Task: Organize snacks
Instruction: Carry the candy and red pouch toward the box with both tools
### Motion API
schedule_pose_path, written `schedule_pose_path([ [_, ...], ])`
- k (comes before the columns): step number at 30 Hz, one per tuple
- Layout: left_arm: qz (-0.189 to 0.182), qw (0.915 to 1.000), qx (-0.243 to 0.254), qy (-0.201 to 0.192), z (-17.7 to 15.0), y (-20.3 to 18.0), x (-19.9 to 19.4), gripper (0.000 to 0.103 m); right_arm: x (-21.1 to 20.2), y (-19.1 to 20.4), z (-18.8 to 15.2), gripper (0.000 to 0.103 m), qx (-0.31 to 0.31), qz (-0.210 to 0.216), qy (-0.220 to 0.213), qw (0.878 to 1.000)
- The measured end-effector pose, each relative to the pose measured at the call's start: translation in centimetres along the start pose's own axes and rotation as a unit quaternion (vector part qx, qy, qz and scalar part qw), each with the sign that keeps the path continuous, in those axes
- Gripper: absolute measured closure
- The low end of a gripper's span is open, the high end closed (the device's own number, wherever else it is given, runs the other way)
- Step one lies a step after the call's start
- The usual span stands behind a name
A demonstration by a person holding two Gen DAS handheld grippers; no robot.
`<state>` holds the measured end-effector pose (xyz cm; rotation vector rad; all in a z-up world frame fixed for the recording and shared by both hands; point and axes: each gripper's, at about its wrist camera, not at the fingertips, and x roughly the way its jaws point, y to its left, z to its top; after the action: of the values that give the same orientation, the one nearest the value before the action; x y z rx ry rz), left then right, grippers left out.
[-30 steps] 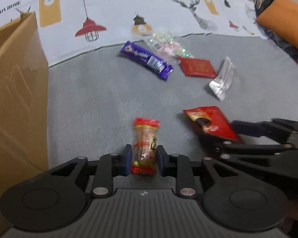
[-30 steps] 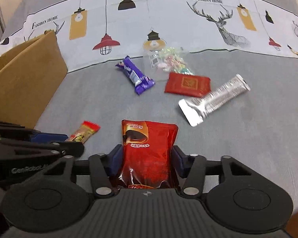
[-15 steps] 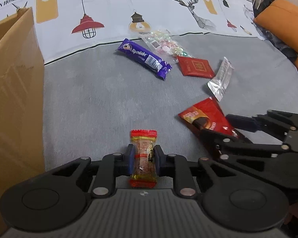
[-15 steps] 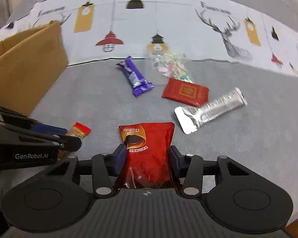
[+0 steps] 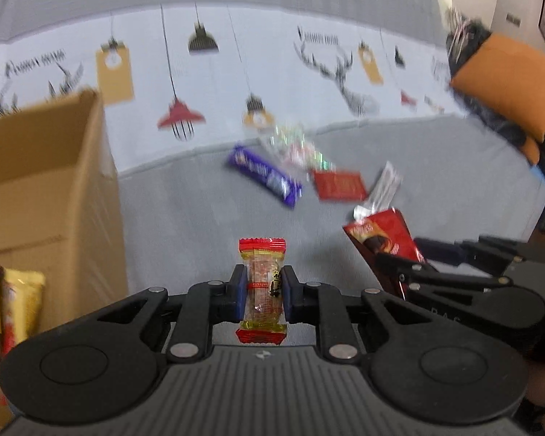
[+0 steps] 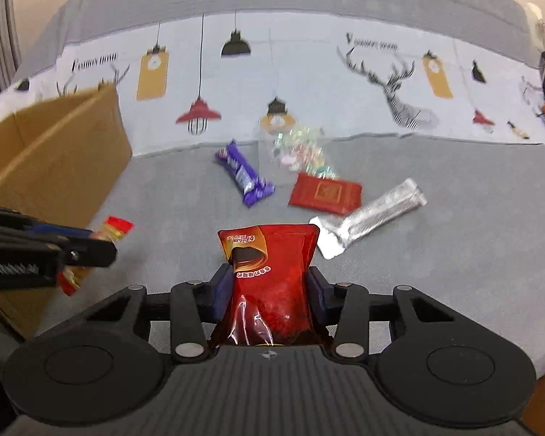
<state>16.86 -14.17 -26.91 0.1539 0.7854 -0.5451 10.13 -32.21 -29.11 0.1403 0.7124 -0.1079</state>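
Your left gripper (image 5: 261, 292) is clamped on a small candy bar (image 5: 262, 283) in a clear wrapper with red ends; the bar stands upright between the two blue pads, its top poking above them and its bottom hanging just below. Your right gripper (image 6: 269, 292) is clamped on a red snack pouch (image 6: 270, 283), which also stands upright between the pads, its sides pinched in where they press. Both snacks are lifted clear of the grey sofa seat (image 6: 454, 254). A cardboard box (image 5: 43, 189) stands open at your left, close beside the left gripper, and some gold and brown packets (image 5: 14, 301) show at the far left edge of the left view, though you cannot tell exactly what they rest in. Further out on the seat lie four loose snacks in a cluster: a purple bar (image 6: 244, 173), a clear bag of small sweets (image 6: 303, 150) just beyond it, a flat red packet (image 6: 325, 193) touching that bag's near edge, and a silver packet (image 6: 368, 218) lying slanted beside the red one. Behind them a pale cloth printed with lamps and a deer (image 6: 309, 83) covers the backrest, and an orange cushion (image 5: 508, 83) sits at the far right.
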Motion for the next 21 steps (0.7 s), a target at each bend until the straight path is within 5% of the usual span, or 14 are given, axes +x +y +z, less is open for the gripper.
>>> schedule_pose_path([
  [10, 0.019, 0.9959, -0.045, -0.077, 3.0, 3.9, -8.9, 0.082, -6.1, 5.9, 4.9, 0.058, -0.016, 0.056, -0.067, 0.996],
  [21, 0.060, 0.9796, -0.107, -0.159, 3.3, 11.4, -17.5, 0.082, -10.1, 15.9, 10.7, 0.058, -0.080, 0.143, -0.121, 0.979],
])
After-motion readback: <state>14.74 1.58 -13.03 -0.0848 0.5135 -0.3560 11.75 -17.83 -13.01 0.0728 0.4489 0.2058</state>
